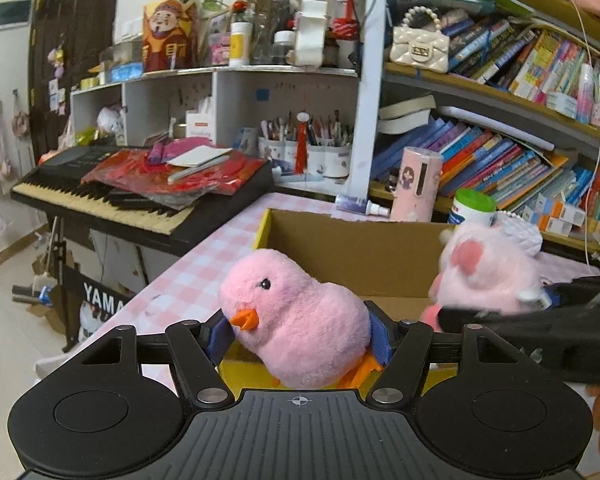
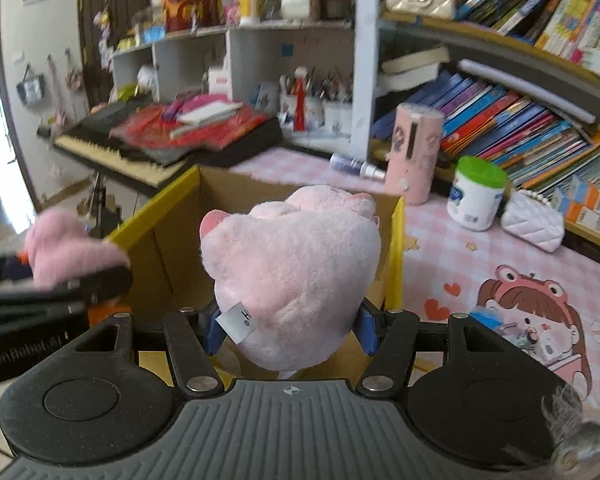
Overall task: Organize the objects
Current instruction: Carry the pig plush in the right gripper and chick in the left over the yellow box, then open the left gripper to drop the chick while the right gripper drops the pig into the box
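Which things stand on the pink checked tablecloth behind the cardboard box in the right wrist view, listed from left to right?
Spray bottle lying down → tall pink cylinder → green-lidded white jar → white quilted purse.

"YAMA" on keyboard stand panel [image 1: 100, 300].

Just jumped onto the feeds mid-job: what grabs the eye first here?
Two pink plush toys, one clamped in each gripper above the open cardboard box on the pink checked tablecloth. The left gripper holds a pink chick with an orange beak; the right gripper holds a paler pink plush. Behind them are crammed bookshelves and a cluttered keyboard.
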Demonstrator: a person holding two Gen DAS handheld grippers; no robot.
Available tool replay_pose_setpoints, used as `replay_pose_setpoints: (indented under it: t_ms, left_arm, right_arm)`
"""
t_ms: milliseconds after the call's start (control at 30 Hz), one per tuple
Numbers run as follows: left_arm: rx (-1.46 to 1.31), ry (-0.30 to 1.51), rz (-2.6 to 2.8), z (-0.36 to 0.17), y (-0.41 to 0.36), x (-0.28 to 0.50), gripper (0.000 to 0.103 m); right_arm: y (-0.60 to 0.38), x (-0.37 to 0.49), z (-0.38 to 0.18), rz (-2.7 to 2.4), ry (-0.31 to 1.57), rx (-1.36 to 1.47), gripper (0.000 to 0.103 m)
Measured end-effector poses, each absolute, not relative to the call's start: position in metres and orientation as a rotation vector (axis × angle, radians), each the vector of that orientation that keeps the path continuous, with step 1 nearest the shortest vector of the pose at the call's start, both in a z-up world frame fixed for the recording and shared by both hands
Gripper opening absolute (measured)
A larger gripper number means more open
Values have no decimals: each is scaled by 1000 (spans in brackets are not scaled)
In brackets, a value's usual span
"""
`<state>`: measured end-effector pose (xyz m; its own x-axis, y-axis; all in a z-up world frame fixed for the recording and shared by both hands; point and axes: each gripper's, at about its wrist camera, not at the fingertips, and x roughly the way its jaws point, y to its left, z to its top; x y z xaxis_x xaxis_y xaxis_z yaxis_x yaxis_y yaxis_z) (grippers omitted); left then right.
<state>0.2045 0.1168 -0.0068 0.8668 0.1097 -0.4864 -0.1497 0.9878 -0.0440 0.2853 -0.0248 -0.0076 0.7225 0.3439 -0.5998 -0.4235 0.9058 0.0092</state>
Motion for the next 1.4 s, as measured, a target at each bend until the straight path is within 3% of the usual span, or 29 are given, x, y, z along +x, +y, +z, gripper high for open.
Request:
replay_pose_setpoints:
  t_ms: [567,933,1167,1300,1367,1400]
  left_arm:
    - [-54,561,116,-18,96,250,63]
    - [-118,559,140,-17,100,260,65]
    - [-121,547,110,-13,94,260,66]
    - [-119,529,117,-10,93,259,79]
    - [-128,513,128,-7,94,256,84]
    - [-135,500,138,-6,96,254,87]
  right_arm:
    - [-15,327,-38,585,722,-234,61]
    - [-15,343,-39,707,711,-270,72]
    - [-21,359,-39,804,692,-294,72]
    - [-21,365,-39,832,692,-306,73]
    - [-21,365,-38,819,696,-308,79]
    - [-21,364,-37,805,697,-303,87]
